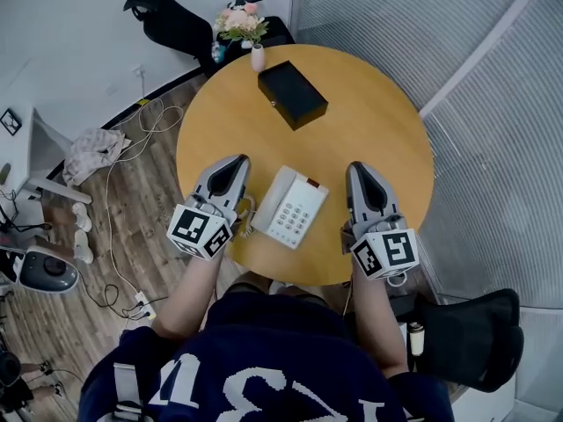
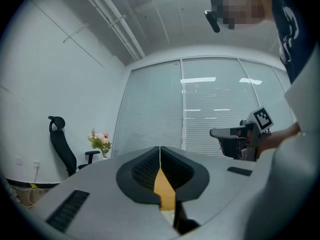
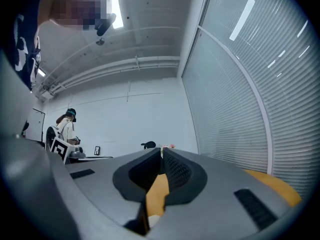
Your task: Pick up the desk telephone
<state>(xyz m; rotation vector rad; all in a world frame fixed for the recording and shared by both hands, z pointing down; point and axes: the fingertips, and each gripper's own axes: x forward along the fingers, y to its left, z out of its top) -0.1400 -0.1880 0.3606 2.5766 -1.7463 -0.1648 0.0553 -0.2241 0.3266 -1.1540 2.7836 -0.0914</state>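
White push-button desk telephone [image 1: 290,207] lying flat near the front edge of the round wooden surface [image 1: 378,112].
My left tool [image 1: 236,162] and my right tool [image 1: 355,167] flank it, one just beside each side. Both are closed, jaws together, with nothing between them. A black rectangular box [image 1: 292,94] sits farther back, well apart.

A round wooden table [image 1: 378,121] stands on a wood-plank floor [image 1: 132,227] strewn with white cables [image 1: 123,271]. A white wall [image 1: 70,25] backs a black office chair [image 1: 171,16] and a vase of pink flowers [image 1: 246,29]. Curved glass with closed blinds [image 1: 493,130] runs along the right. A strip light [image 3: 120,6] glows on the ceiling.
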